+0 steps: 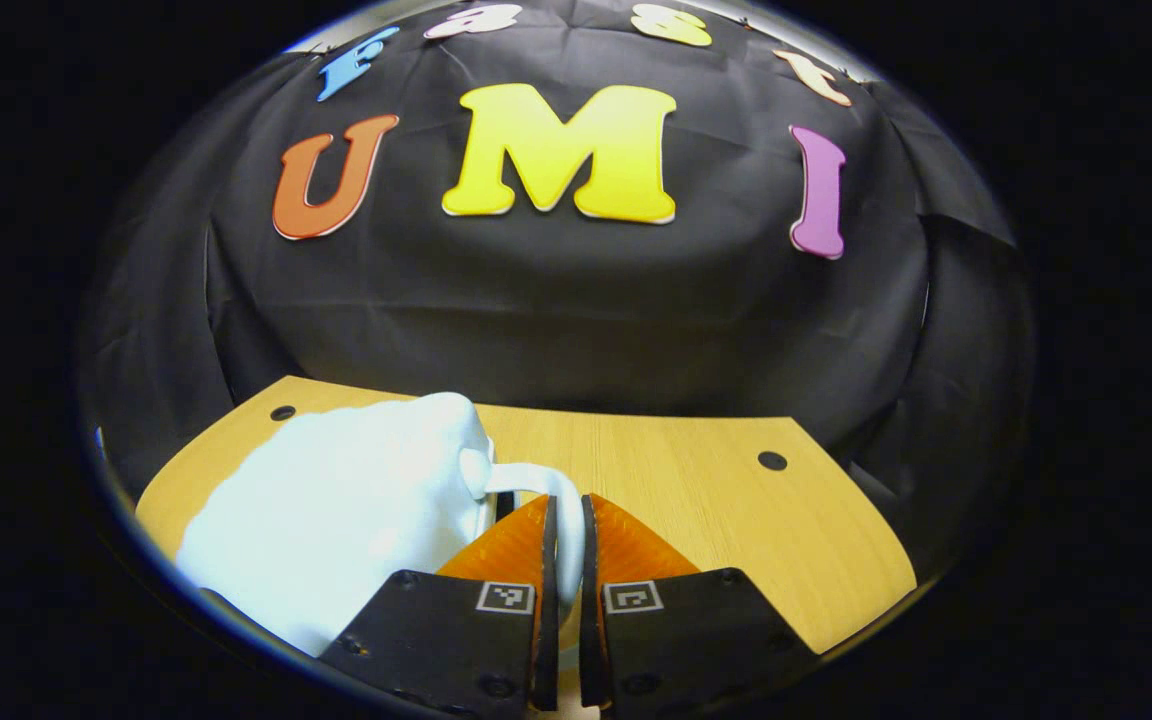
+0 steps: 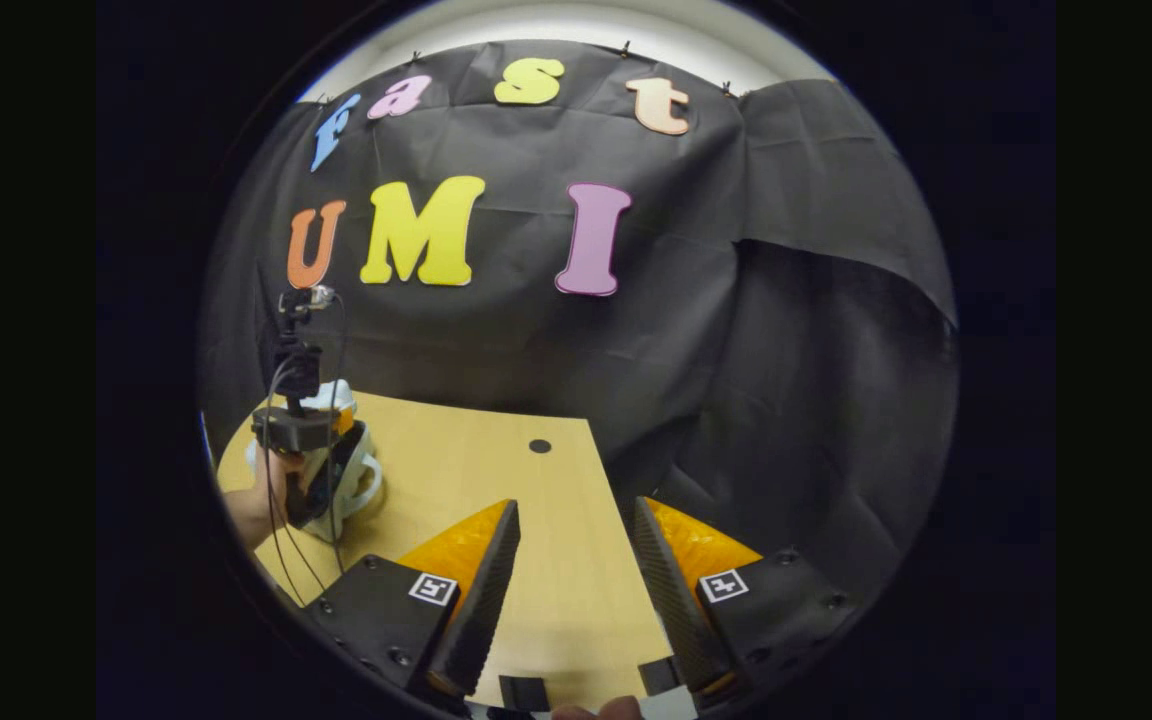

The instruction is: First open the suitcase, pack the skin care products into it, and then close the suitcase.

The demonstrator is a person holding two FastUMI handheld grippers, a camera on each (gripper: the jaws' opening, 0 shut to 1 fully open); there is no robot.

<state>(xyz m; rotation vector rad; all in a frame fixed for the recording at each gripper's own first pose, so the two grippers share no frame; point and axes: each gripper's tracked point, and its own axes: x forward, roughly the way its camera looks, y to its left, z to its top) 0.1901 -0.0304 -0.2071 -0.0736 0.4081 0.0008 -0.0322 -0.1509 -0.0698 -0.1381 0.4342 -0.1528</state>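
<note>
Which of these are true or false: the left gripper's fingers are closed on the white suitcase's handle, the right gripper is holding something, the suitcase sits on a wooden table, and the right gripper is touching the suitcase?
1. The left gripper has its fingers closed on the handle of the white suitcase. True.
2. The right gripper is holding something. False: its fingers stand apart with nothing between them.
3. The suitcase sits on a wooden table. True.
4. The right gripper is touching the suitcase. False: in the right gripper view, the suitcase lies far off to the left, apart from it.
</note>
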